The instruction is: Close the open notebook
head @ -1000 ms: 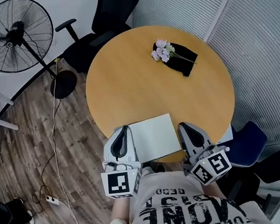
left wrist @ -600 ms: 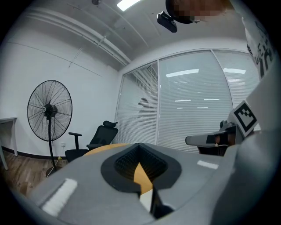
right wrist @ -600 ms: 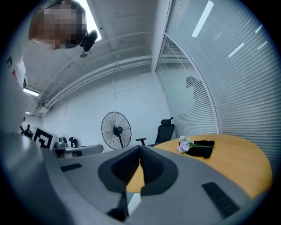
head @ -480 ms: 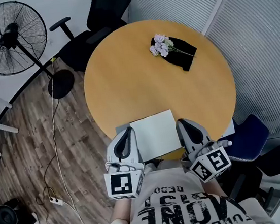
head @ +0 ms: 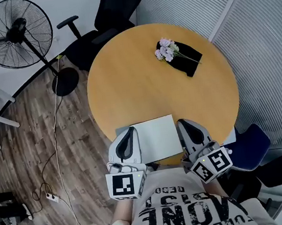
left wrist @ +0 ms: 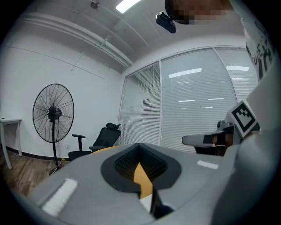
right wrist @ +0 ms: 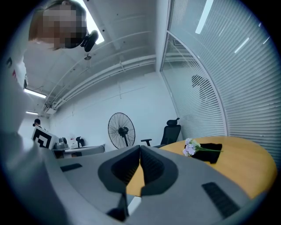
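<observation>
The left gripper [head: 129, 134] is held at the notebook's 9 o'clock. Its jaws are pressed together with nothing between them, and only a sliver of worktop is seen through the slit. The notebook [head: 157, 137] is found lying flat at the 6 o'clock edge of the round worktop [head: 136, 79], a plain white face turned up, between the two grippers. The right gripper [head: 185, 125] is held at the notebook's 3 o'clock, its jaws likewise closed and empty.

Closing is judged not yet begun, and the moment is taken as the approach. For the next move, a closed tip is called for under a free edge of the upper leaf, so that the leaf can be lifted and swung over the spine while the book is steadied from the other side. On which side the spine lies cannot be told.
</observation>
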{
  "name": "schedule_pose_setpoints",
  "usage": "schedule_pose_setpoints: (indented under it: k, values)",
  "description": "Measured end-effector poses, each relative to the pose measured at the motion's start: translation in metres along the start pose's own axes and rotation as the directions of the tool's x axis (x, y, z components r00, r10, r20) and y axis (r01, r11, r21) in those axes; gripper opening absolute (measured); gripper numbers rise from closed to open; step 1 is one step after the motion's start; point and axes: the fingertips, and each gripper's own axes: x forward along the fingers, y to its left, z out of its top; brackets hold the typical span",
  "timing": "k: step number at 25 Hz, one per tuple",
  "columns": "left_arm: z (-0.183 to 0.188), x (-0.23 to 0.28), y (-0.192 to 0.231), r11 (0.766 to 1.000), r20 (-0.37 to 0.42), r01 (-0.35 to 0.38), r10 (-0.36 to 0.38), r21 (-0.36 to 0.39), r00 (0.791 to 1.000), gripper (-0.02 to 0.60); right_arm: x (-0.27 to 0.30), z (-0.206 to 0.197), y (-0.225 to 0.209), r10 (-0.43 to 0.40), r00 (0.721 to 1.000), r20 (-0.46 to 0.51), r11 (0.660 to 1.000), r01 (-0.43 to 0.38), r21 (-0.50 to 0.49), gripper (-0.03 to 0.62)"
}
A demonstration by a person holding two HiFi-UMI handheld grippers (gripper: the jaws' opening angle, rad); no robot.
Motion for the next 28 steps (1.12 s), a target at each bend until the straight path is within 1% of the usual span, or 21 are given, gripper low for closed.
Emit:
schedule_pose_setpoints:
  k: [8,12,17,21,28]
  values:
    - [0.002,0.005,-0.016,1.000,0.001,-0.012,0.012,0.013,1.000,0.012,-0.003,0.004,-0.011,0.031,1.000,0.001,0.999,-0.031,0.008,0.012]
    - [-0.001,0.006,-0.022,1.000,-0.038,-0.018,0.017,-0.019,0.999,0.011,-0.004,0.003,-0.015,0.036,0.999,0.000,0.999,-0.036,0.014,0.012]
    - [-0.001,0.008,-0.023,1.000,-0.018,-0.013,0.013,0.005,1.000,0.011,-0.004,0.003,-0.019,0.033,0.999,0.001,0.999,-0.033,0.019,0.012]
    - [-0.001,0.009,-0.024,0.999,-0.046,-0.020,0.019,-0.027,0.999,0.012,-0.004,0.004,-0.019,0.036,0.999,-0.001,0.999,-0.036,0.018,0.012]
    - [-0.004,0.013,-0.021,1.000,-0.048,-0.027,0.026,-0.011,0.999,0.012,-0.003,0.001,-0.021,0.044,0.999,-0.016,0.999,-0.043,0.023,0.012]
